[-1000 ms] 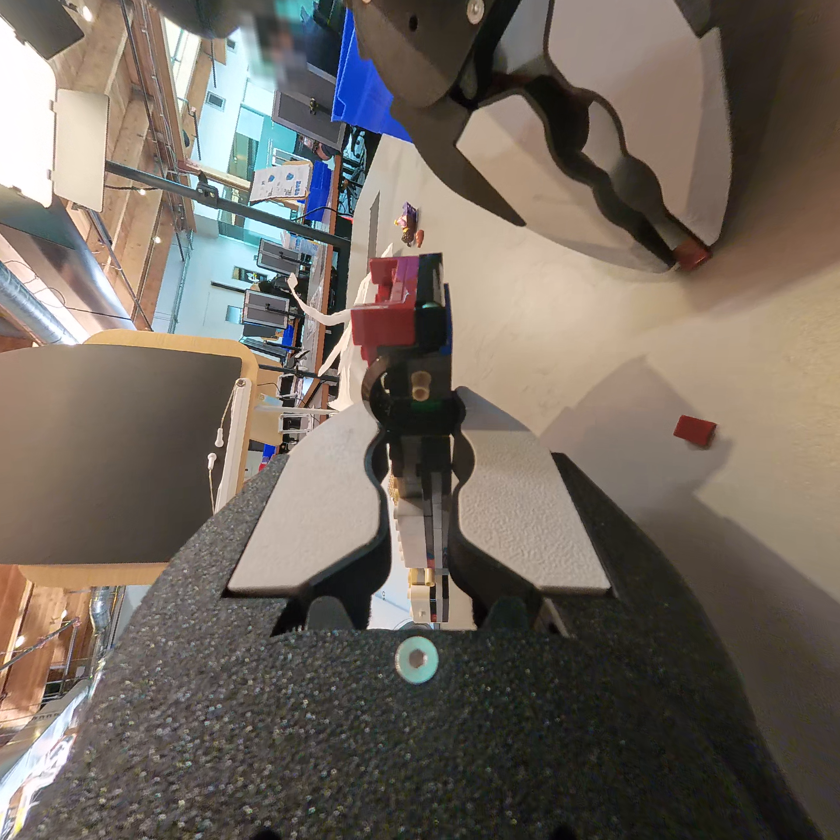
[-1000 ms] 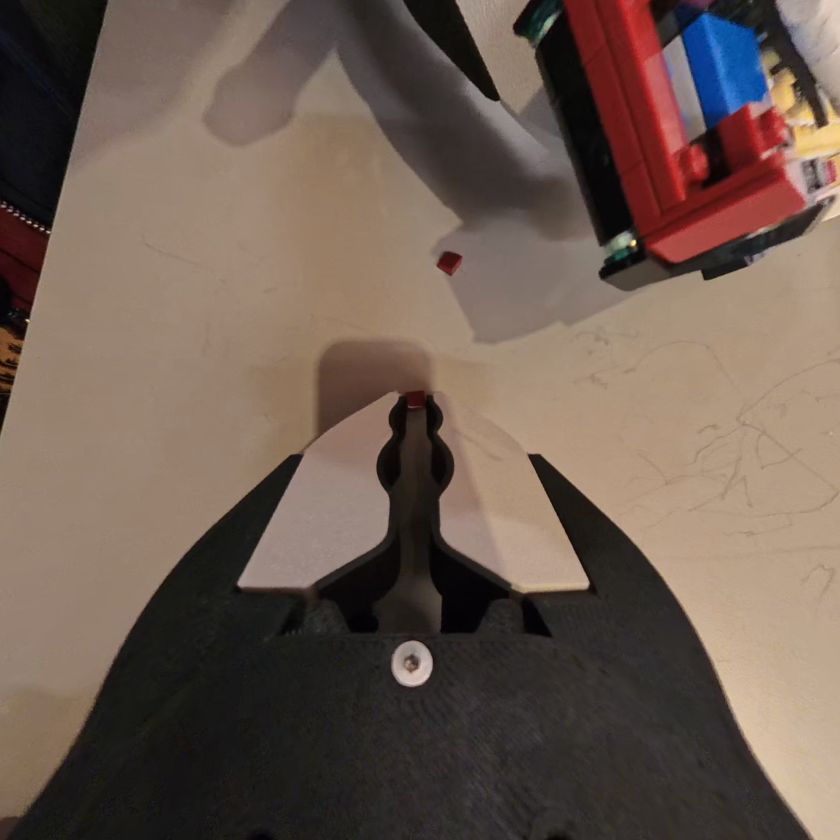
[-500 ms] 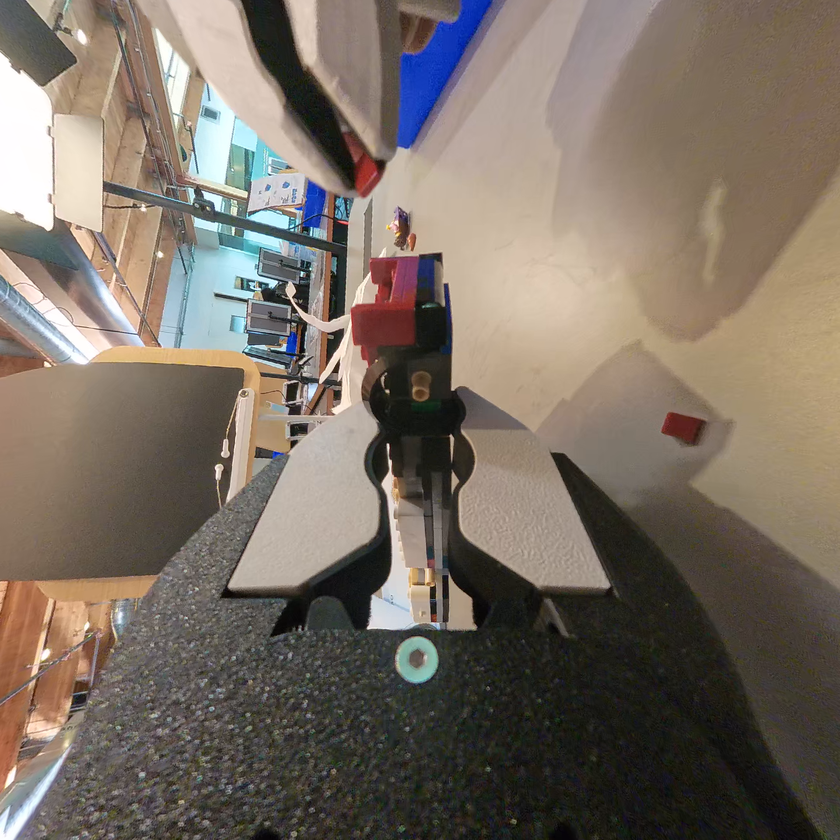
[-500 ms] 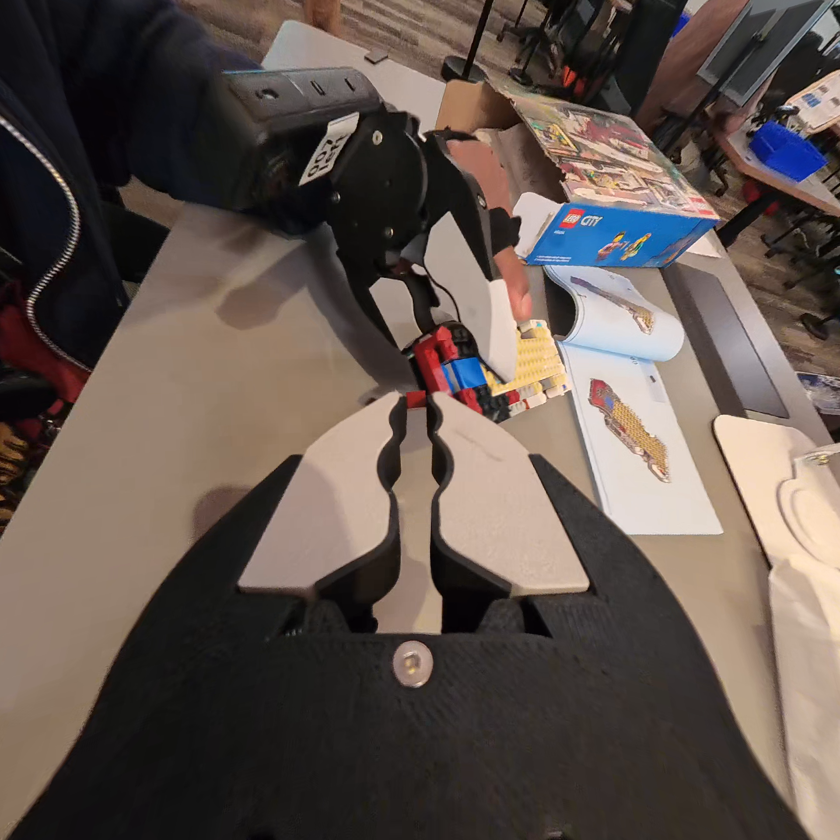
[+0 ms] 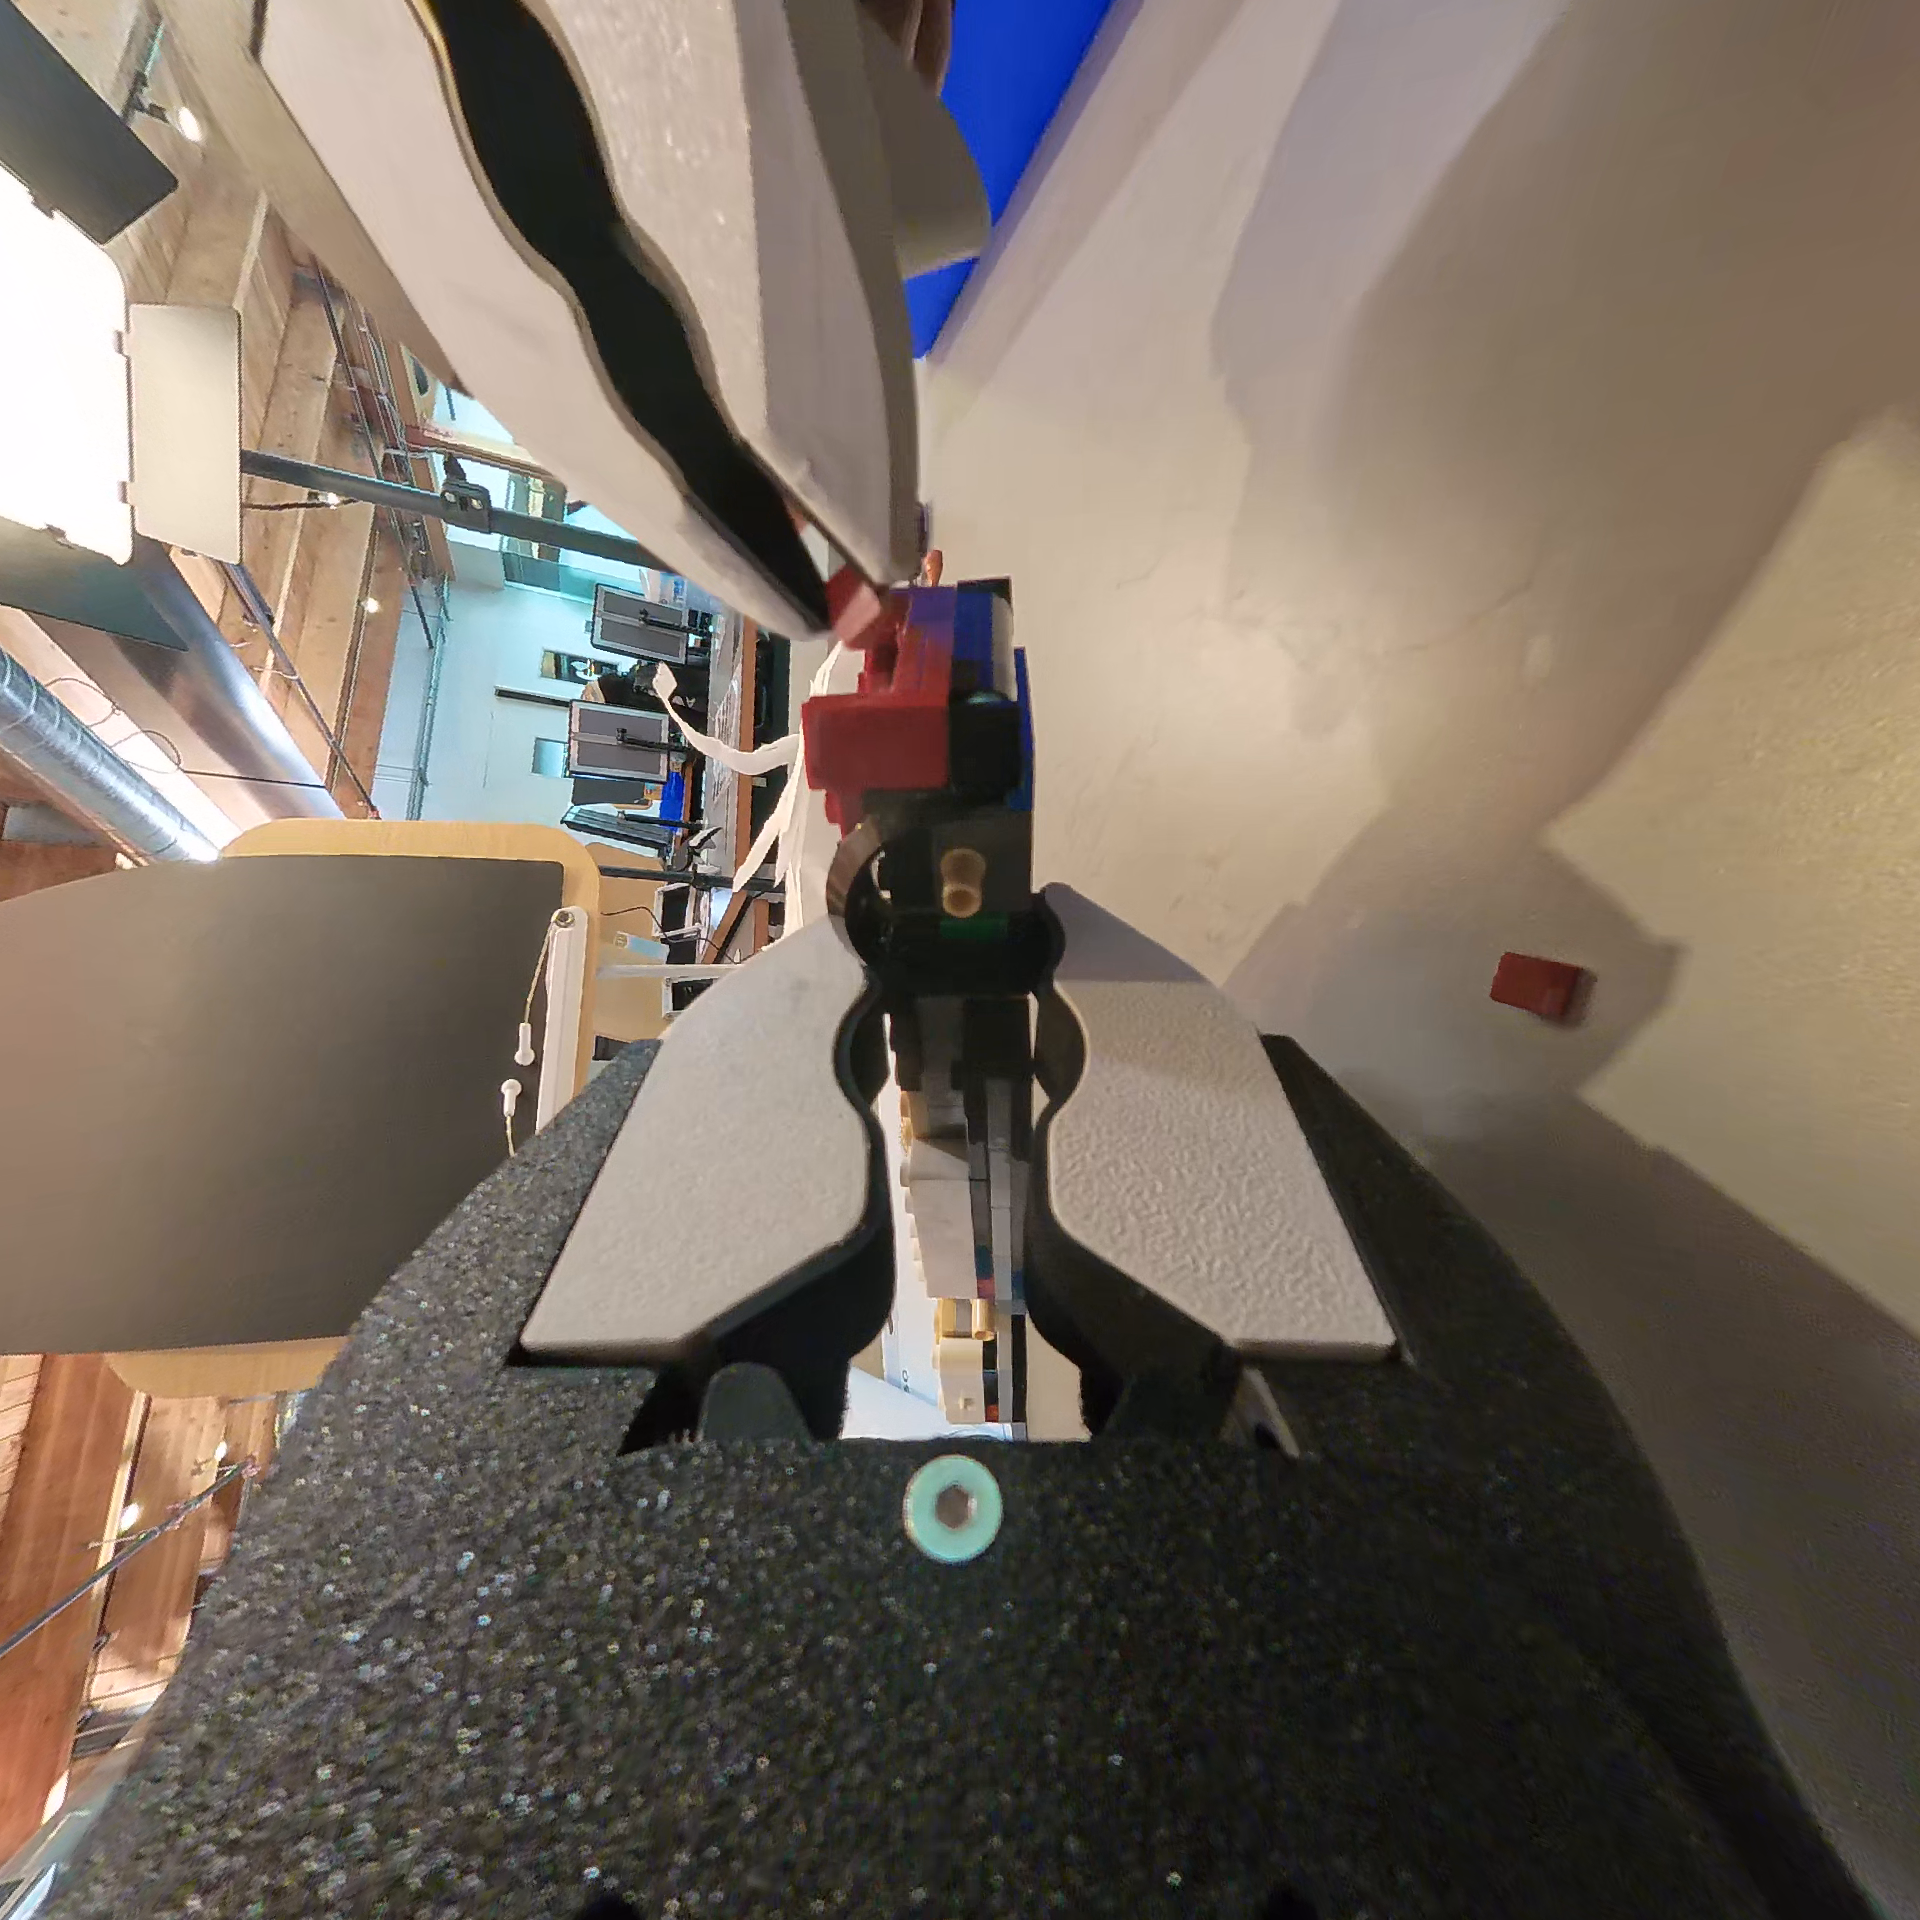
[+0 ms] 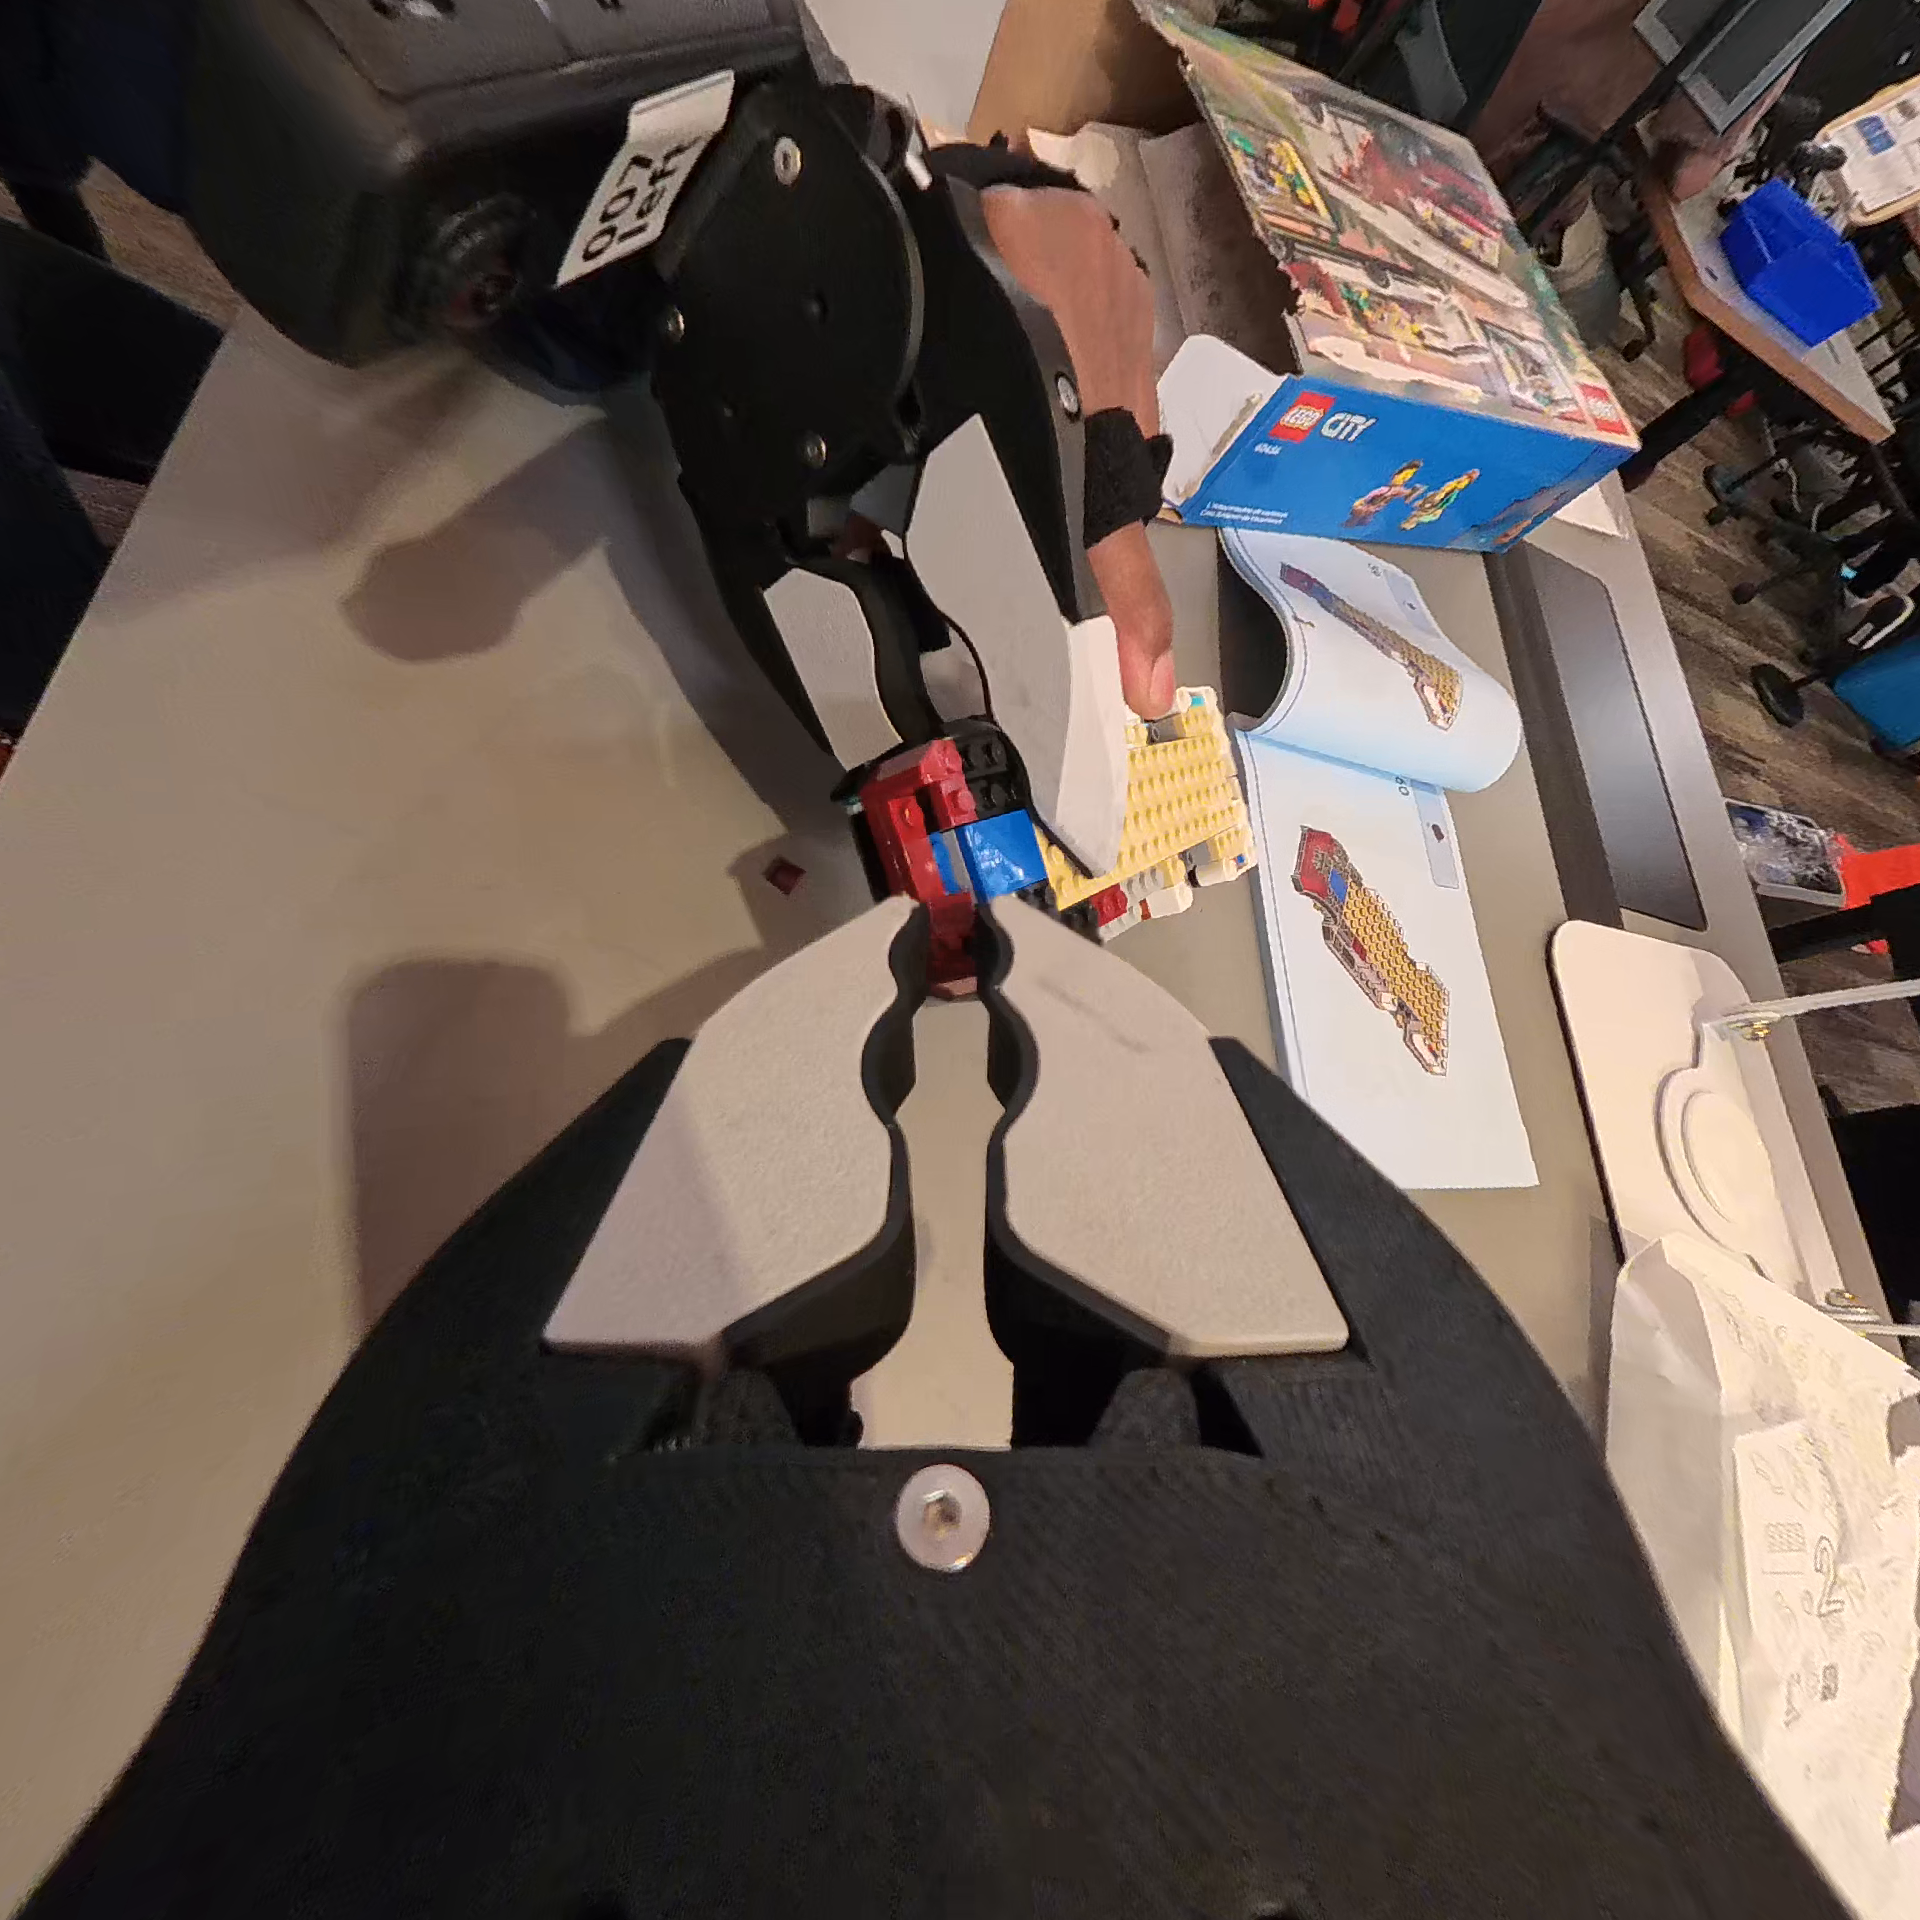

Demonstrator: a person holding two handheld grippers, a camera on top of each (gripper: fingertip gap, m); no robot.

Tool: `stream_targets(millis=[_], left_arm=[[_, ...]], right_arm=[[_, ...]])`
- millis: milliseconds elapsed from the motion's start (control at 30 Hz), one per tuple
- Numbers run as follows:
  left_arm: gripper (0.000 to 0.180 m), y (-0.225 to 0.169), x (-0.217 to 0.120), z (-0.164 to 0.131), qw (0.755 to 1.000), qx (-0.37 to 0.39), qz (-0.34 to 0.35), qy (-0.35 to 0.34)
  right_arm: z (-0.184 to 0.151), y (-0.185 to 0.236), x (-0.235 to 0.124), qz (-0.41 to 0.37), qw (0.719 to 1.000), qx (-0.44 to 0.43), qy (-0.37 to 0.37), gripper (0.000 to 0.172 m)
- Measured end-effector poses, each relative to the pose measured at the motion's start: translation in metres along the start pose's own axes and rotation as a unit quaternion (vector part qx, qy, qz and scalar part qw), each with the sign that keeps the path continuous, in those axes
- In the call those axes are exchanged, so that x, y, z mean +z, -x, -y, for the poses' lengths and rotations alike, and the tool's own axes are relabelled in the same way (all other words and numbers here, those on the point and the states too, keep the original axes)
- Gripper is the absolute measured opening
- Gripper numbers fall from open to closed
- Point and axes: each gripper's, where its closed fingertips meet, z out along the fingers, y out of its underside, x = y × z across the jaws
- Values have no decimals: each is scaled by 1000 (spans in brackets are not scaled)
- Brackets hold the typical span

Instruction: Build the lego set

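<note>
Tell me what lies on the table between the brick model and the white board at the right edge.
In the right wrist view, an open instruction booklet lies flat between the brick model and the white board; bare table shows past the booklet.

Brick model (image 6: 1049, 842) on table (image 6: 312, 675); booklet (image 6: 1371, 935) right of it, box (image 6: 1403, 468) behind, loose brick (image 6: 781, 876) left.

The toy brick model (image 6: 1049, 831) is showing red, blue, black and bumpy yellow parts. A tiny red brick (image 5: 1538, 987) is lying on the pale cream tabletop (image 6: 312, 727). The box (image 6: 1403, 468) is looking bright blue. The claws' fingers (image 6: 790, 1143) are looking grey.
</note>
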Motion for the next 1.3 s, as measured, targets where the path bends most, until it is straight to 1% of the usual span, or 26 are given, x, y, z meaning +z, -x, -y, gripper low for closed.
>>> stream_targets(millis=[200,533,767,1133,1300], left_arm=[[24,0,0,1,1000,-1,-2,-3],[24,0,0,1,1000,-6,-2,-5],[24,1,-1,2,1000,-7,-1,-7],[24,1,-1,3,1000,-18,-2,-12],[24,1,-1,2,1000,-18,-2,-11]], right_arm=[[-5,1,3,3,1000,1,10,13],[-3,-2,1,-7,1000,-9,4,13],[0,-7,-1,-26,999,-15,-11,12],[0,-3,-2,-22,999,-24,-17,12],[6,1,-5,-20,999,-31,-39,10]])
